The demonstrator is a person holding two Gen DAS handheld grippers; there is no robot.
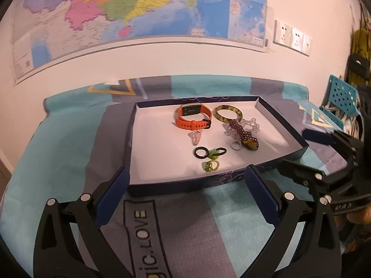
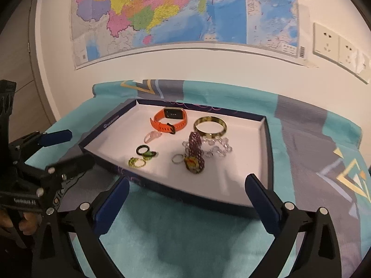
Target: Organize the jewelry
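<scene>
A shallow dark blue box with a white floor [image 1: 162, 159] [image 2: 243, 185] lies on the blanket and holds the jewelry. Inside are an orange watch [image 1: 193, 117] [image 2: 168, 122], a gold bangle [image 1: 227, 114] [image 2: 210, 126], a clear bead bracelet [image 1: 249, 125] [image 2: 218, 148], a dark beaded piece [image 1: 243, 139] [image 2: 196, 156], a silver ring [image 1: 235, 146] [image 2: 177, 158], a pink clip [image 1: 196, 137] [image 2: 151, 136], a black ring [image 1: 200, 152] [image 2: 142, 150] and green rings [image 1: 210, 165] [image 2: 136, 162]. My left gripper [image 1: 185, 185] and right gripper [image 2: 187, 192] are open and empty, at the box's near edge.
A teal and grey blanket [image 1: 69, 153] [image 2: 176, 236] covers the surface. A wall map [image 1: 129, 11] and wall sockets [image 2: 336, 46] are behind. A blue perforated basket [image 1: 340, 97] stands at the far right. Each gripper shows in the other's view [image 1: 324, 162] [image 2: 51, 153].
</scene>
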